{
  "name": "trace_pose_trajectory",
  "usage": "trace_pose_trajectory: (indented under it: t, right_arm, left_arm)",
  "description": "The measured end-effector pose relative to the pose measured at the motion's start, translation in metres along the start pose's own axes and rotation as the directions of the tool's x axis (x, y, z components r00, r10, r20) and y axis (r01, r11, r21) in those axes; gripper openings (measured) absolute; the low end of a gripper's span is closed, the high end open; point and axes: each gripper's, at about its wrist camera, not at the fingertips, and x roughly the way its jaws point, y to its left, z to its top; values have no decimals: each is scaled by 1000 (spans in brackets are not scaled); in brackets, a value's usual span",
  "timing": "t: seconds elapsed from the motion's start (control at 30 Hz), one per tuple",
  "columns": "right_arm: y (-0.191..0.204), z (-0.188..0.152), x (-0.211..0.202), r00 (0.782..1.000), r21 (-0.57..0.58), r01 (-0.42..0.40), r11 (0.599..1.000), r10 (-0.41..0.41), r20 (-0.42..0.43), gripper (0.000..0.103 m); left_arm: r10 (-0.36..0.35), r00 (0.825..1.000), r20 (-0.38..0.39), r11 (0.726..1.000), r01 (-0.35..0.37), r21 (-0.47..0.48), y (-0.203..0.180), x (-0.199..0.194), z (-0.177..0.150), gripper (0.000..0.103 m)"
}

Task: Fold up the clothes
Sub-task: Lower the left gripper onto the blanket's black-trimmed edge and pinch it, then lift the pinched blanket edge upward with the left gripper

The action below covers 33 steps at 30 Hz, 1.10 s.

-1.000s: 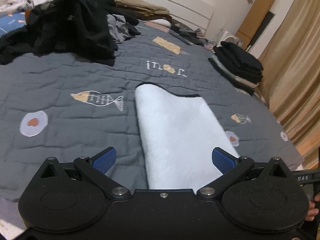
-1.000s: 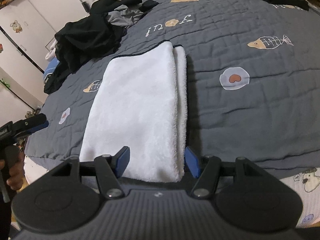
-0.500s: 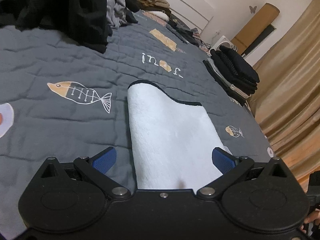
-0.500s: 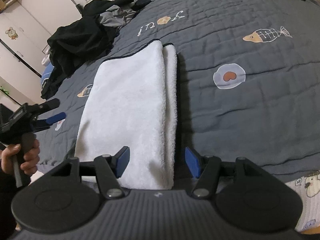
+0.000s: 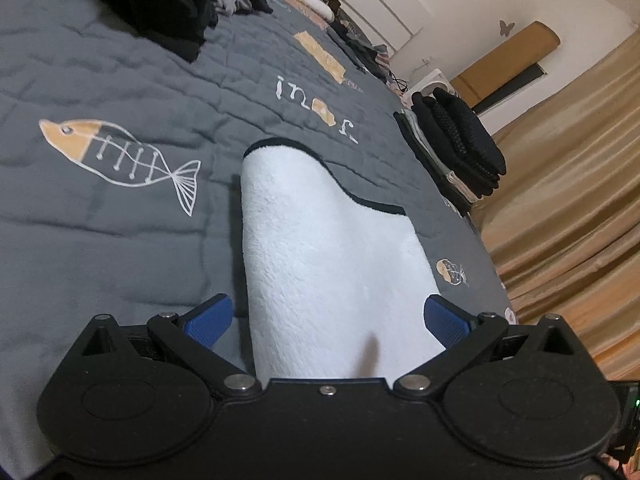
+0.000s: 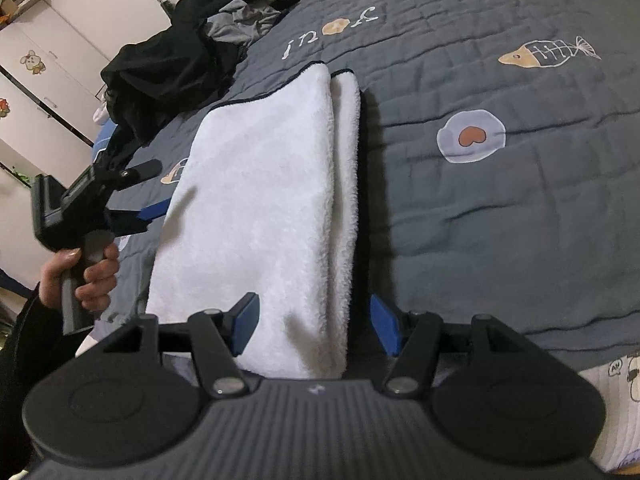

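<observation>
While both grippers hover at near end, towel (image 6: 272,208) runs lengthwise away; right gripper (image 6: 314,328) and left gripper (image 5: 326,318) fingers open, gripping nothing.

Open grey quilted bedspread (image 6: 500,216) right of the folded white fleece towel (image 6: 264,200); beyond it, a heap of black clothes (image 6: 168,76) blocks the left side.
</observation>
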Motion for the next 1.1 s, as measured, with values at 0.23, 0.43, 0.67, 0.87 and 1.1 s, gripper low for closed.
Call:
trace_pose_trajectory:
  t: [0.23, 0.43, 0.67, 0.87, 1.1]
  right_arm:
    - [-7, 1, 2, 1000, 19, 1, 1000, -1, 7, 61]
    - [-11, 2, 3, 1000, 20, -4, 1000, 4, 2, 61]
    - [-14, 3, 6, 1000, 34, -11, 999, 11, 3, 61]
    - [-11, 2, 7, 1000, 22, -12, 1000, 12, 0, 61]
    - [-11, 4, 8, 1000, 31, -27, 999, 27, 3, 61]
  left_arm:
    - [-42, 999, -35, 996, 39, -75, 19, 32, 5, 103]
    - [-71, 996, -45, 994, 66, -92, 26, 50, 7, 103]
    - [-98, 991, -86, 992, 91, -82, 22, 68, 16, 102]
    - [-105, 987, -120, 993, 98, -64, 21, 79, 18, 96]
    - [-90, 988, -126, 996, 87, -34, 26, 76, 14, 50]
